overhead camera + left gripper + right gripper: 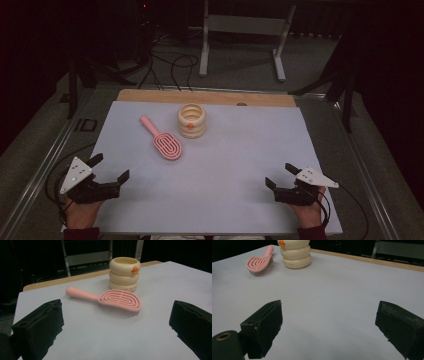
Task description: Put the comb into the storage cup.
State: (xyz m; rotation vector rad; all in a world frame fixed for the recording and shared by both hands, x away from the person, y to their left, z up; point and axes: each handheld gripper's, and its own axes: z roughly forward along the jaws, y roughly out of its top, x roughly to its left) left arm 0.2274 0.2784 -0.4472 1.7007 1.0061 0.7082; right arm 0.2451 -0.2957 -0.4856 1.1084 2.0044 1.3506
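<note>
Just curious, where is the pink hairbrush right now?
In the high view the hairbrush lies left of centre on the white sheet, just beside the cream ringed pot.

A wooden table (150, 95) carries a big white sheet (225, 170) that covers nearly all of it. Bare wood shows along the far edge. A pink hairbrush (165, 141) lies flat on the sheet, near the far left corner. Just beside it stands a cream holder (191, 120), close to the far edge.

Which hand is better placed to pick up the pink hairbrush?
Probably left. The left gripper sits open on the same side as the hairbrush; the right gripper, also open, is farther across the table.
</note>
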